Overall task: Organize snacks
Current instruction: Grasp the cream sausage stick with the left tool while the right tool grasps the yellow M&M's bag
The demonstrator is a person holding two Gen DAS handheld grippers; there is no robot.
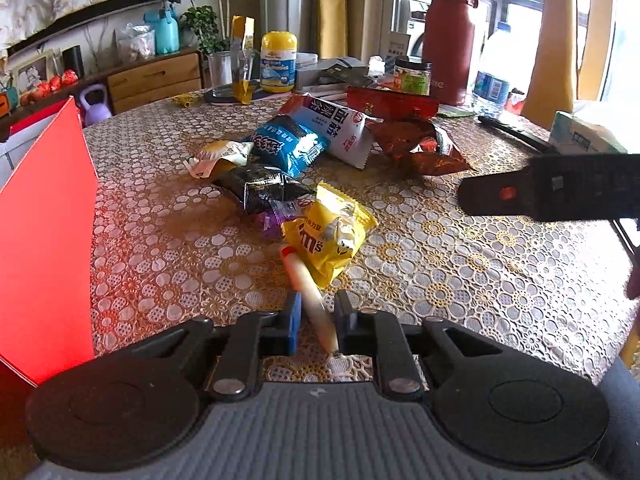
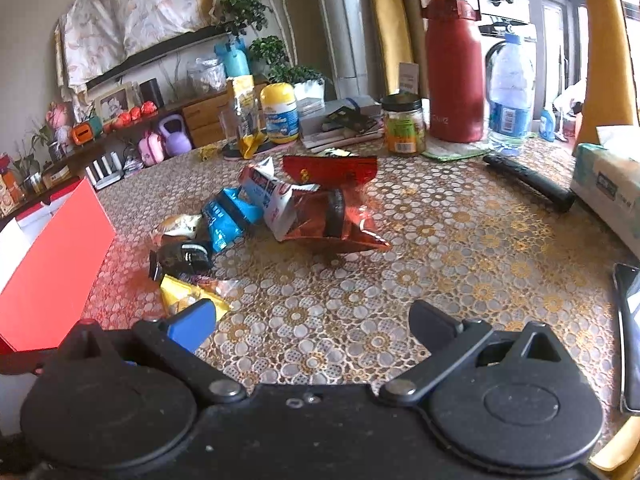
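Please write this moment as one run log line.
left claw: shut on sausage stick | right claw: open, empty | snacks: on table | red box: left

the surface wears gold-and-white floral lace. on it lie a yellow candy packet, a blue-and-white crinkled snack bag, a glossy black packet, beside a flat red box.

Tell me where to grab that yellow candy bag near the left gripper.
Grip the yellow candy bag by its flat crimped top edge, coming from above with the open right gripper. Its puffy middle would slip, and the shut left gripper already holds a stick snack.
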